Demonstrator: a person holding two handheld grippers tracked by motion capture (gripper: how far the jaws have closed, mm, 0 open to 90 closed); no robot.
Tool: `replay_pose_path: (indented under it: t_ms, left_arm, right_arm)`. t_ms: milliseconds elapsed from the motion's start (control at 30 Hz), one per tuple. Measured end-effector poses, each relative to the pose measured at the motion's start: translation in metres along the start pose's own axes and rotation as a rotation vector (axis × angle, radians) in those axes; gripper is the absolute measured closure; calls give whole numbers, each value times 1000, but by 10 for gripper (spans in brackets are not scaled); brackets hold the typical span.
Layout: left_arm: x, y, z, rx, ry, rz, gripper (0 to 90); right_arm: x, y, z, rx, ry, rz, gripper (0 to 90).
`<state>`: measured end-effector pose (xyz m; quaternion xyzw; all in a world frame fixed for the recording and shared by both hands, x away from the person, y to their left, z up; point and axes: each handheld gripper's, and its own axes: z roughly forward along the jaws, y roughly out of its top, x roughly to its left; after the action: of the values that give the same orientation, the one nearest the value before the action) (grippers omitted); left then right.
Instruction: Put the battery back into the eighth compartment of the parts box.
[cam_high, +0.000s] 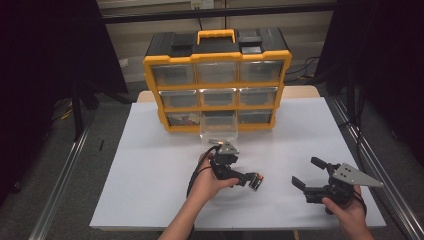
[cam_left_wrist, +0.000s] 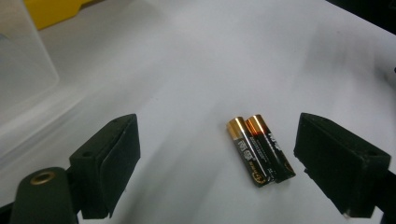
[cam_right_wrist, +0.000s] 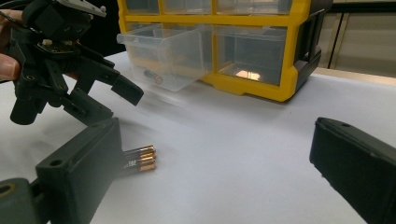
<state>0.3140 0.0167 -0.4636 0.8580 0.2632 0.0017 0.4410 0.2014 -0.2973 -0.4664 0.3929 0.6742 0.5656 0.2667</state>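
From where I stand, the left gripper (cam_high: 248, 178) hangs just over the white table (cam_high: 150, 170) with its jaws spread wide apart and nothing between the pads; in the left gripper view the two batteries (cam_left_wrist: 260, 149) lie on the bare surface between those jaws, closer to the right-hand one and touching neither. They rest flat, side by side and touching along their length, black bodies with copper-gold ends. In that view their long axis runs from about eleven o'clock to five o'clock, the gold ends pointing up toward eleven and the black ends toward five. In the right gripper view the same pair peeps out from behind the near jaw, gold ends pointing toward three o'clock. The right gripper (cam_high: 306, 176) sits at roughly four o'clock on the table, well apart from the batteries, its jaws also standing open and empty, aimed toward nine o'clock. At twelve o'clock stands the yellow-and-black drawer cabinet (cam_high: 217, 80), with one clear drawer (cam_high: 218, 127) of its bottom row pulled out toward the person; something small and cylindrical lies inside it, too blurred to name.
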Motion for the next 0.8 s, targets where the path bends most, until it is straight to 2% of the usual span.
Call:
replay_pose_path:
  t_ms: [267,300,367,500,533,600,700,767,800]
  left_arm:
    - [-4,-1,4,18,18,-6,154]
    - [-3,-2,4,20,7,-4,166]
    - [-5,-2,7,1,13,-9,169]
    - [-7,-3,8,-1,24,-13,206]
    - [-6,-2,7,19,34,2,215]
    - [-6,-4,8,9,31,-1,226]
    - [-6,-4,9,32,35,12,278]
    - [-8,-5,11,21,30,8,290]
    - [-9,-5,11,32,26,22,310]
  right_arm:
    - [0,0,0,1,2,-2,22]
    - [0,0,0,3,4,-9,22]
    - [0,0,0,2,2,-6,22]
    - [0,0,-1,1,1,0,22]
    - [0,0,-1,0,-1,2,22]
    - [0,0,-1,3,3,-3,22]
    - [0,0,0,3,1,-8,22]
    - [0,0,0,2,1,-7,22]
    - [0,0,0,1,2,-8,22]
